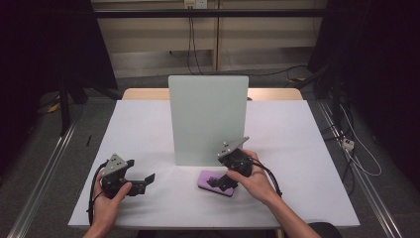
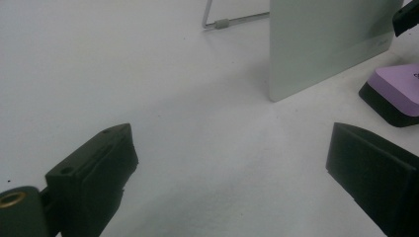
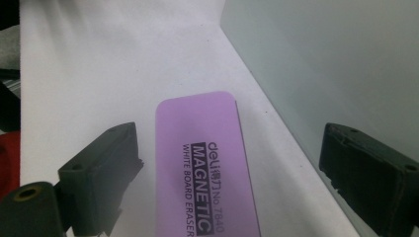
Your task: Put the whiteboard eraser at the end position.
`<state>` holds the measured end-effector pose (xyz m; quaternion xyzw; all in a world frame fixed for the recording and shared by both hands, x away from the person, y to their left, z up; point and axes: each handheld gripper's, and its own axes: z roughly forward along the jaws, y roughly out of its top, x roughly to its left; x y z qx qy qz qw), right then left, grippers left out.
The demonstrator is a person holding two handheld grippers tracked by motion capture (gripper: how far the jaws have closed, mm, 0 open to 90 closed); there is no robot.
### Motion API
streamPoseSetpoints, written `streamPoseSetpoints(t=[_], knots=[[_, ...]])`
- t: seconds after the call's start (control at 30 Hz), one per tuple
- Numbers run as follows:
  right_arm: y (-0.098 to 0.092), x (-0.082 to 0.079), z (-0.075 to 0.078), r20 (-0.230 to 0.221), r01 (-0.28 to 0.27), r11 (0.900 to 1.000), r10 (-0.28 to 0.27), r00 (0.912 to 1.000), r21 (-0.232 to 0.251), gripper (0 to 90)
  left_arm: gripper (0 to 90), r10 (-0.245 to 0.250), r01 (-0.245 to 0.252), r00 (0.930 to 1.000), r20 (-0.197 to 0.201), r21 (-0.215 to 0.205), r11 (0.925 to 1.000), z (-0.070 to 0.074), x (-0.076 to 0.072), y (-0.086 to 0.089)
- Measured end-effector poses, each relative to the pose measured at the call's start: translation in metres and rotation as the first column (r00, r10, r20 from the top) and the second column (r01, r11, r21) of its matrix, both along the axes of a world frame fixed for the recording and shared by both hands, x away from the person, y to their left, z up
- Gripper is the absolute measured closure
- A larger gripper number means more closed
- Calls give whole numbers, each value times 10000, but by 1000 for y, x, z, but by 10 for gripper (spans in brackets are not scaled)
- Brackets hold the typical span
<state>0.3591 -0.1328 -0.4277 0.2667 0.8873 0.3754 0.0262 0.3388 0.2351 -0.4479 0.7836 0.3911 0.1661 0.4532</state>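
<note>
**Purple eraser free on desk, both grippers wide open**

Purple magnetic whiteboard eraser [image 3: 205,168] lies flat on the white desk [image 1: 297,148], lower centre of the high view, just in front of the upright pale whiteboard panel [image 1: 208,119].

Right gripper [image 3: 227,173]: fingers [image 3: 99,173] spread wide, one on each side of the eraser, with a clear gap on both sides. Not gripping.

Left gripper [image 2: 232,168]: fingers [image 2: 94,173] wide apart, nothing between them but bare desk. It sits lower left in the high view, well apart from the eraser.

No containers on the desk.
</note>
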Motion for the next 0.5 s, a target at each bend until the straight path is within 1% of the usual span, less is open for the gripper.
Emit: streamPoseSetpoints(t=[0.1, 0.13, 0.2, 0.23, 0.3, 0.37, 0.4, 0.5], knots=[[-2, -1, 2, 131, 193, 9998, -193, 9997, 40, 81, 48, 31, -30, 10000, 40, -41, 10000, 0, 1, -1], [-3, -1, 2, 108, 245, 9996, -246, 9996, 99, 81, 48, 35, -35, 10000, 23, -47, 10000, 0, 1, -2], [-4, -1, 3, -75, 306, 9991, -304, 9995, 300, 81, 48, 16, -16, 10000, 4, -28, 10000, 0, 1, -2], [-5, -1, 3, -9, 372, 9990, -371, 9993, 240, 82, 48, 16, -16, 10000, -2, -22, 10000, 0, 0, -1], [-5, -2, 3, 238, 707, 9974, -710, 9972, 159, 82, 48, 19, -19, 10000, -2, -8, 10000, 0, 0, -1], [-7, -2, 3, 185, 825, 9962, -831, 9964, 286, 82, 48, 27, -27, 10000, 64, -5, 10000, 1, 0, 0], [-8, -2, 3, 253, 930, 9952, -938, 9953, 289, 82, 48, 61, -61, 10000, 78, -89, 9999, 2, -1, -1], [-9, -4, 4, 417, 1071, 9941, -1078, 9933, 181, 83, 48, -26, 26, 9999, 113, 5, 10000, 3, -1, -2]])
